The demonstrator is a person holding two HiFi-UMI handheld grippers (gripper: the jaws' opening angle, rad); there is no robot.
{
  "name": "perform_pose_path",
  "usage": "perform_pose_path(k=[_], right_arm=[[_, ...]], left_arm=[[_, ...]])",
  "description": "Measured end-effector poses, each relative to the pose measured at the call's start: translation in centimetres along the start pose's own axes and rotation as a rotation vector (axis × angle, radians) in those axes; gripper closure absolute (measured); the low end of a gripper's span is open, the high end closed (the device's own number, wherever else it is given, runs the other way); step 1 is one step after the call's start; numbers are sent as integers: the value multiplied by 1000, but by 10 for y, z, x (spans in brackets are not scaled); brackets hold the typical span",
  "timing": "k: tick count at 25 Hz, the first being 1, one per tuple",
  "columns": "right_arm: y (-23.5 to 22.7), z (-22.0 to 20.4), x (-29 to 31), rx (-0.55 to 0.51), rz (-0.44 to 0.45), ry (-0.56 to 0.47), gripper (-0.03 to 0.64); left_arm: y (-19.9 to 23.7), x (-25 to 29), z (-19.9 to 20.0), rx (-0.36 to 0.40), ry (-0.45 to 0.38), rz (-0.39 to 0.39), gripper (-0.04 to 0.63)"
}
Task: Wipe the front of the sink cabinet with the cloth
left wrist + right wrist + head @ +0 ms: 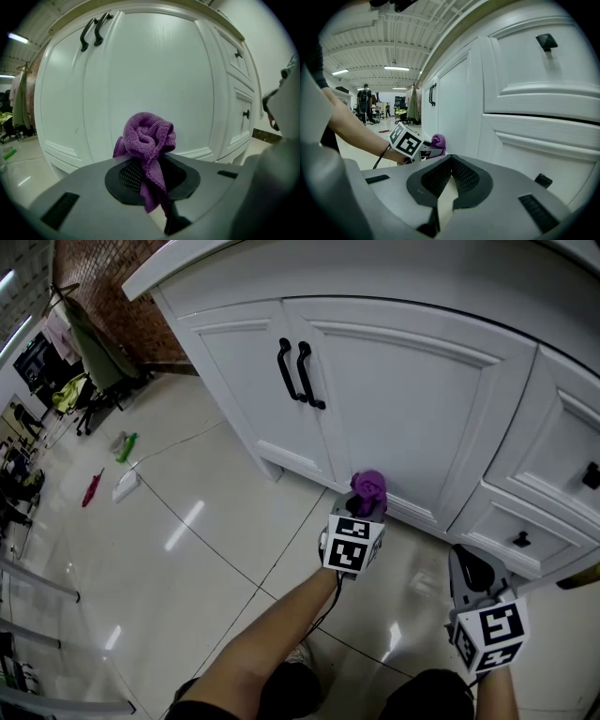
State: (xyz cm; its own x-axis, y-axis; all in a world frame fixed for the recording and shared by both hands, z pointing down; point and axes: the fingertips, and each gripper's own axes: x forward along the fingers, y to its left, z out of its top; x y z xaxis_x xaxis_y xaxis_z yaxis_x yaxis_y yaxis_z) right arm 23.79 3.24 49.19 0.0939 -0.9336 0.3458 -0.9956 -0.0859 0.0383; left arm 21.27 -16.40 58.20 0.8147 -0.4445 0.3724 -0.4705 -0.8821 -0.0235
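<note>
Left gripper (366, 510) clamps cloth (147, 136) near closed cabinet (403, 399); right gripper (450, 161) jaws together, empty.

The glossy tiled floor (187, 549) under me carries the white cabinet (394, 409). Off to my left lie a green thing (127, 447), a red thing (92, 488) and a white box (126, 485) beside a thin cord (178, 440).

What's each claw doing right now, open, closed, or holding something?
Left claw: closed on the purple cloth.
Right claw: closed, nothing between its tips.
</note>
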Motion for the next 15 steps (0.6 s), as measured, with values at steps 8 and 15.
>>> perform_pose_path(k=[8,15], right_arm=[[-14,-7,-17,20,-20,-14,615],[-29,-12,-35,40,-47,-24,615]], left_arm=[[-82,-2,10,60,-21,-146,525],[-127,-4,19,-18,-43,-212,525]])
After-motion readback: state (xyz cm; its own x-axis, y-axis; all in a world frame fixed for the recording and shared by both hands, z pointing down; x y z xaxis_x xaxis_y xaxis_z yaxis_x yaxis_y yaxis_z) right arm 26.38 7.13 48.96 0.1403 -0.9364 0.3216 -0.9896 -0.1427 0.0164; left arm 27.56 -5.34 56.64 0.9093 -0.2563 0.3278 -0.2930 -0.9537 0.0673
